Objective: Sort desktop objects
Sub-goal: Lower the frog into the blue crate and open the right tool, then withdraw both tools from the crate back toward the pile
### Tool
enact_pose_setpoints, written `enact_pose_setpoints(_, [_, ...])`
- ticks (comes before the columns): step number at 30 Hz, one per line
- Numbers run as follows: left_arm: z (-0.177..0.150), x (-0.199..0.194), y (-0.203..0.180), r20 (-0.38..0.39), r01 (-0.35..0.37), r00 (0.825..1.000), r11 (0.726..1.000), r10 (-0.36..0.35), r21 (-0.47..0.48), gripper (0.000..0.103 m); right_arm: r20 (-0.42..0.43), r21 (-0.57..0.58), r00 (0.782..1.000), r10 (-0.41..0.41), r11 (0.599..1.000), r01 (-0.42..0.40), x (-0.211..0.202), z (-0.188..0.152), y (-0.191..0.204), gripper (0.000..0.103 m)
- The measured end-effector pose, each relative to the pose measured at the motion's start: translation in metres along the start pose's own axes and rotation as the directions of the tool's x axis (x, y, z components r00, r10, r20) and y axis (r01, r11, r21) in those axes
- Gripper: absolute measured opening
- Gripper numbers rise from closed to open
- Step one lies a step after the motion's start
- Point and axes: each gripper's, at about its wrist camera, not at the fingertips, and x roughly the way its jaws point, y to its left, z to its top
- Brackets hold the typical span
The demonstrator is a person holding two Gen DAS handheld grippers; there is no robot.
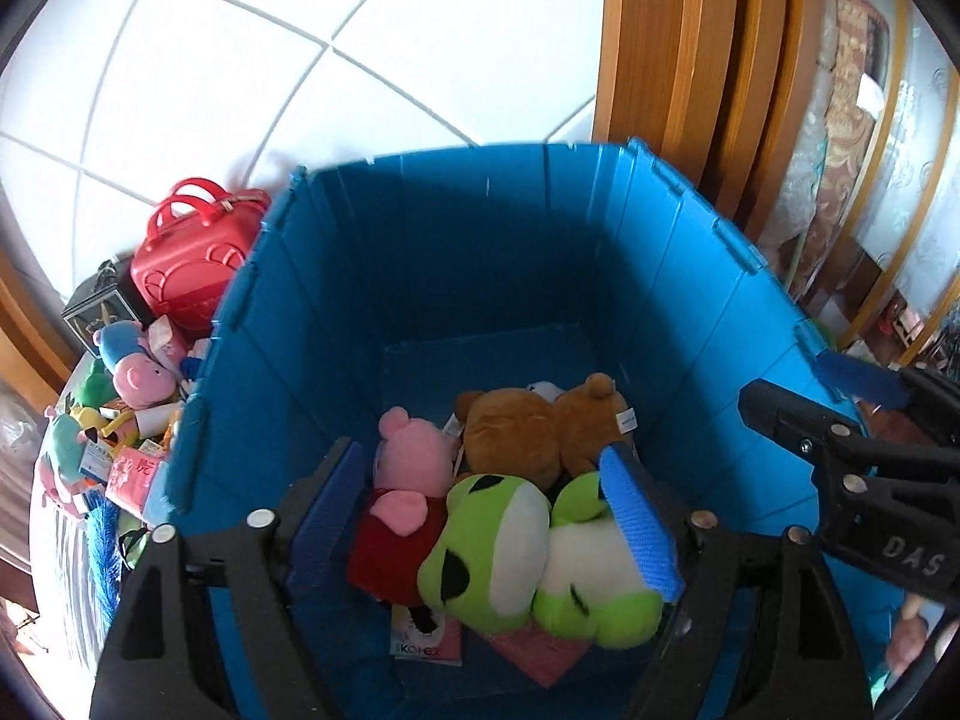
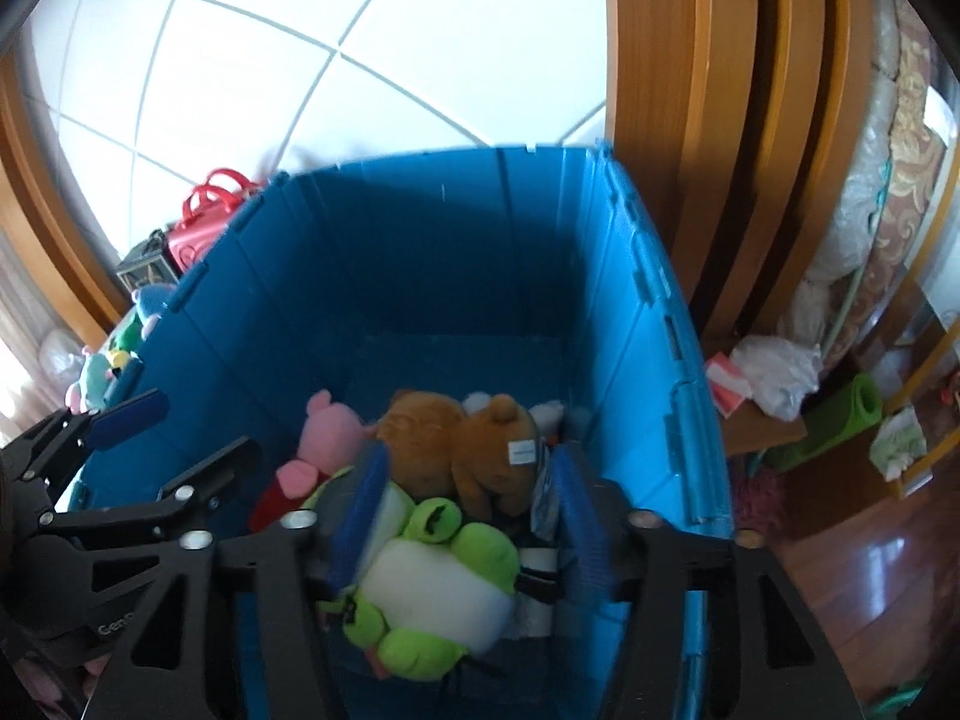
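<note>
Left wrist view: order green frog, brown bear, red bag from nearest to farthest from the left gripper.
1. Green frog: between the open jaws of the left gripper, in the blue bin.
2. Brown bear: behind the frog.
3. Red bag: outside, far left.

Bare far half of blue bin (image 1: 468, 252); plush toys (image 1: 510, 516) crowding near floor.

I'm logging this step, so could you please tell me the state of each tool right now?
Left tool: open, holding nothing, above the blue bin.
Right tool: open, holding nothing, over the green frog plush.
</note>
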Motion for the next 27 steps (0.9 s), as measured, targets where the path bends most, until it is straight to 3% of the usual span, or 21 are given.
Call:
enact_pose_setpoints(2, [-0.009, -0.015, 0.005, 0.042, -0.005, 0.999, 1.000, 0.005, -0.001, 0.083, 0.043, -0.014, 0.999, 0.001, 1.000, 0.000, -0.012, -0.001, 0.004, 0.089])
enact_pose_setpoints(4, [-0.016, -0.031, 0.013, 0.081, -0.015, 0.997, 1.000, 0.015, -0.008, 0.085, 0.077, -0.021, 0.997, 0.019, 1.000, -0.018, -0.025, -0.005, 0.009, 0.091])
enact_pose_setpoints(8, [-0.034, -0.062, 0.031, 0.162, -0.045, 0.986, 0.998, 0.051, -0.037, 0.100, 0.149, -0.010, 0.987, 0.058, 0.998, -0.057, -0.044, -0.013, 0.019, 0.103])
enact_pose_setpoints(15, [-0.062, -0.098, 0.077, 0.250, -0.125, 0.956, 0.985, 0.152, -0.121, 0.101, 0.208, -0.092, 0.965, 0.158, 0.986, -0.142, -0.054, -0.027, 0.070, 0.103])
enact_pose_setpoints(23, [-0.103, -0.124, 0.149, 0.247, -0.208, 0.932, 0.950, 0.265, -0.235, 0.101, 0.219, -0.150, 0.942, 0.254, 0.963, -0.225, -0.058, -0.037, 0.135, 0.103])
enact_pose_setpoints(27, [-0.125, -0.136, 0.192, 0.250, -0.233, 0.919, 0.931, 0.306, -0.282, 0.101, 0.209, -0.214, 0.928, 0.309, 0.940, -0.265, -0.063, -0.042, 0.186, 0.103])
